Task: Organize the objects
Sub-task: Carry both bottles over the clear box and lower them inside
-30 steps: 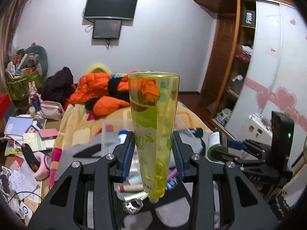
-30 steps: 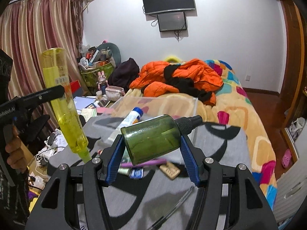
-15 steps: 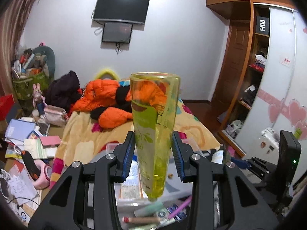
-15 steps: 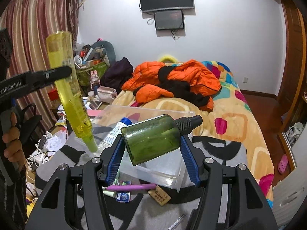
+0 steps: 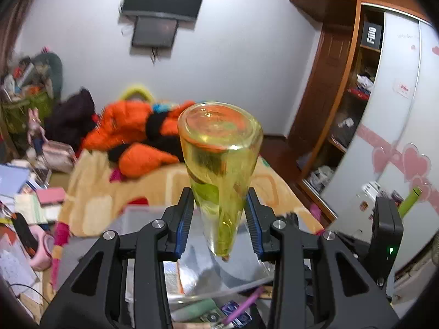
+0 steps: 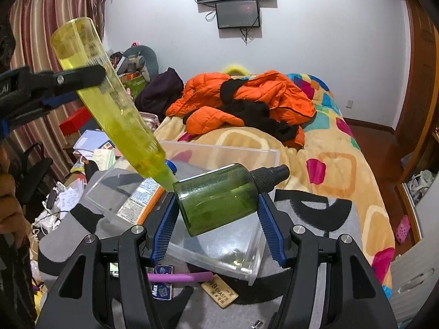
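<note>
left gripper [image 5: 221, 223] fingers clamped on tapered yellow bottle [image 5: 219, 164], tilted cap-down over clear plastic bin [image 6: 219, 150], right gripper [image 6: 218, 224] fingers gripping green spray bottle [image 6: 216, 197] sideways above same bin, bed beyond

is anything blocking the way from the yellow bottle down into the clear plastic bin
Nothing visible blocks it. The tall yellow bottle, held by the left gripper, points its narrow end into the open clear plastic bin. A blue-capped tube lies inside, and bare floor remains beside it.
</note>
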A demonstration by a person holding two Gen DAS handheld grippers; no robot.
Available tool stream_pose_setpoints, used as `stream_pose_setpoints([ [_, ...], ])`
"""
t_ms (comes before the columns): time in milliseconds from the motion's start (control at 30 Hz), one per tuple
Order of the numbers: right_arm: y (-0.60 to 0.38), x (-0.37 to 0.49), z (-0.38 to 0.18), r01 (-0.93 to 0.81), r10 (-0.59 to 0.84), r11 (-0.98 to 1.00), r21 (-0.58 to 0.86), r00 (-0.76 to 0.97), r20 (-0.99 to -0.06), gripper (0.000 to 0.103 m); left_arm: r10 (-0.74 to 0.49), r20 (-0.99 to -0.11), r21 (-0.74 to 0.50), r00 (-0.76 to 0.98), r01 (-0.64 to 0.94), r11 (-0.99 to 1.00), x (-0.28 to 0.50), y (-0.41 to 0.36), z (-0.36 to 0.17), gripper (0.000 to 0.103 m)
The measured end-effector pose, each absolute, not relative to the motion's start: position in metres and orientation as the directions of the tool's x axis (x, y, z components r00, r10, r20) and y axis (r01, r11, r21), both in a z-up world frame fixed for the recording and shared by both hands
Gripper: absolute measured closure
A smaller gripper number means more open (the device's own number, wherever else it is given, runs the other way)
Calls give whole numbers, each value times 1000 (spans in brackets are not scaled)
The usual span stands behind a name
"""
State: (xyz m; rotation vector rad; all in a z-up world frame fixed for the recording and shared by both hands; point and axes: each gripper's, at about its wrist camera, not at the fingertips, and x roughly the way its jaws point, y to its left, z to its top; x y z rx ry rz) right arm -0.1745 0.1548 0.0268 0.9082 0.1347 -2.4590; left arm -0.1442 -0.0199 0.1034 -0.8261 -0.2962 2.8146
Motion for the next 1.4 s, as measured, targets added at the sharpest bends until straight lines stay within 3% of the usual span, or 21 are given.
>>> stream_pose_setpoints([
  [233,144,-186,17,512,-424,-856,71,-615,-665,48,339,-608,-336,-717,-155,-929,-174,-22,68,66],
  [667,107,-208,-4,565,-405,-825,28,-555,-727,48,204,-699,-272,-685,-9,-962,-205,-61,31,61],
  [767,100,-211,-9,576,-399,-817,19,-542,-740,48,174,-740,-245,-650,19,-969,-215,-66,14,65],
  [1100,85,-217,-23,591,-379,-807,14,-499,-780,48,103,-729,-138,-677,-2,-990,-213,-56,12,63],
  [1400,87,-212,-20,585,-370,-811,9,-501,-782,48,102,-743,-127,-661,-9,-992,-194,-57,8,63],
])
